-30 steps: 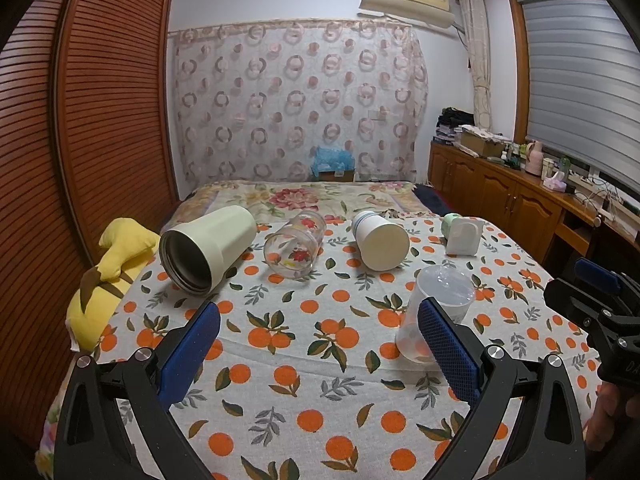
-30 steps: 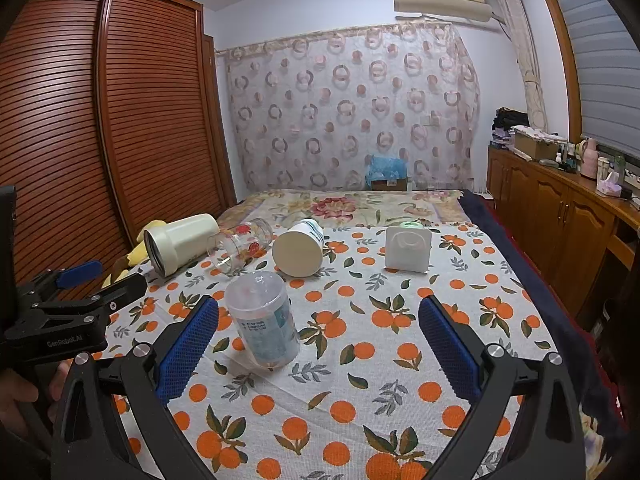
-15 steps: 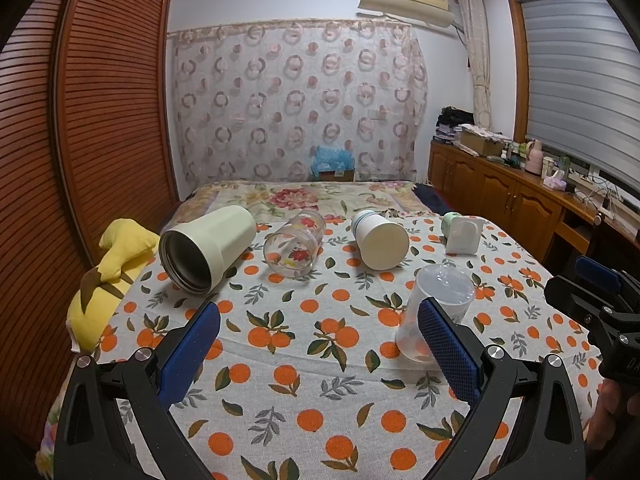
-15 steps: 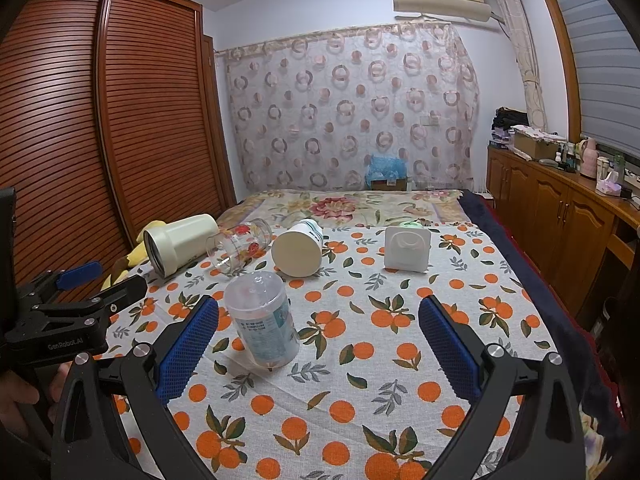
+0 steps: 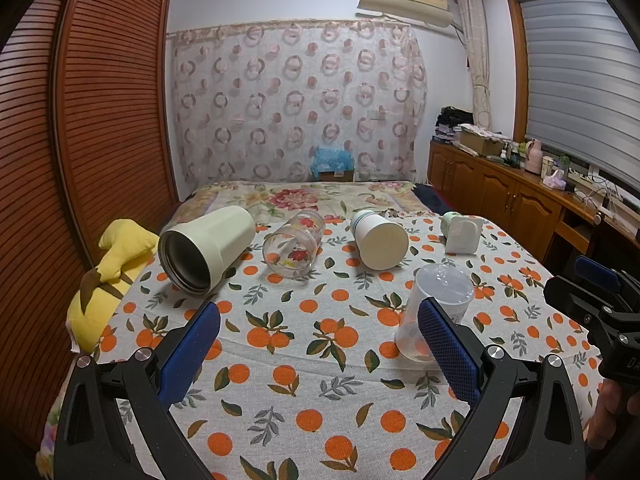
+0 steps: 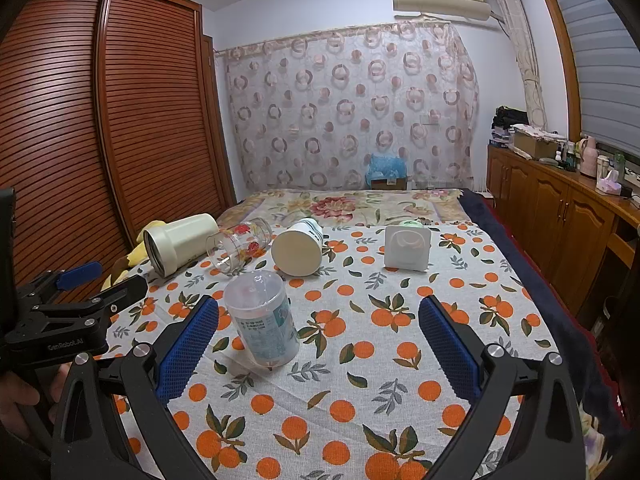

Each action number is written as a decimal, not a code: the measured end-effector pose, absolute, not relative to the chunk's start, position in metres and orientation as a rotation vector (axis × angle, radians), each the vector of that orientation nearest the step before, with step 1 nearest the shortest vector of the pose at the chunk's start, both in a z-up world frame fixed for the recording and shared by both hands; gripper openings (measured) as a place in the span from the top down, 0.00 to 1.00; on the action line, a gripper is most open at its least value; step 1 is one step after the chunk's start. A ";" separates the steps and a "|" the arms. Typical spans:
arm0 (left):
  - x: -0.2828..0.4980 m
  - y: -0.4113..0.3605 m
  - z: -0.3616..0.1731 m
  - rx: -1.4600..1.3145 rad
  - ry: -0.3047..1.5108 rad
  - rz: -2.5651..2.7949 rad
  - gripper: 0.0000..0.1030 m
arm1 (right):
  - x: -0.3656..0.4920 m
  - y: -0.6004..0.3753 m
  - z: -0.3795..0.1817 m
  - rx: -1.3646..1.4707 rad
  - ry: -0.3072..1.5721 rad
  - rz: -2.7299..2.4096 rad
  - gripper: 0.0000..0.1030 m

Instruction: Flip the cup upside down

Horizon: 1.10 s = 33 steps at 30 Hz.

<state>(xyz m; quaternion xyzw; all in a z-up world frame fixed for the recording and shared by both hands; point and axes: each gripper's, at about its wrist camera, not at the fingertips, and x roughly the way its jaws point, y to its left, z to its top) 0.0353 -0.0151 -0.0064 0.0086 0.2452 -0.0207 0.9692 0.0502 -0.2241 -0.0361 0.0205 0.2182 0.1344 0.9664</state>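
A clear plastic cup (image 6: 262,316) stands upside down on the orange-print cloth (image 6: 360,360); it also shows in the left wrist view (image 5: 436,308), partly behind my left gripper's right finger. A cream tumbler (image 5: 206,250), a flowered glass (image 5: 294,248) and a white cup (image 5: 378,238) lie on their sides behind it. My left gripper (image 5: 318,354) is open and empty, hovering near the cloth's front. My right gripper (image 6: 318,354) is open and empty, with the clear cup just right of its left finger.
A white square container (image 6: 408,248) stands at the back right. A yellow plush toy (image 5: 108,276) lies at the bed's left edge by the wooden wardrobe (image 5: 80,140). A wooden cabinet (image 6: 560,220) runs along the right wall.
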 end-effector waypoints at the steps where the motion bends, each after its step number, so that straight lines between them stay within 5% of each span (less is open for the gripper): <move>1: 0.035 -0.015 -0.006 0.017 0.495 -0.043 0.07 | 0.050 -0.224 -0.036 0.042 0.442 0.272 0.02; 33: 0.031 -0.019 -0.003 0.014 0.490 -0.042 0.07 | 0.050 -0.226 -0.036 0.044 0.441 0.270 0.02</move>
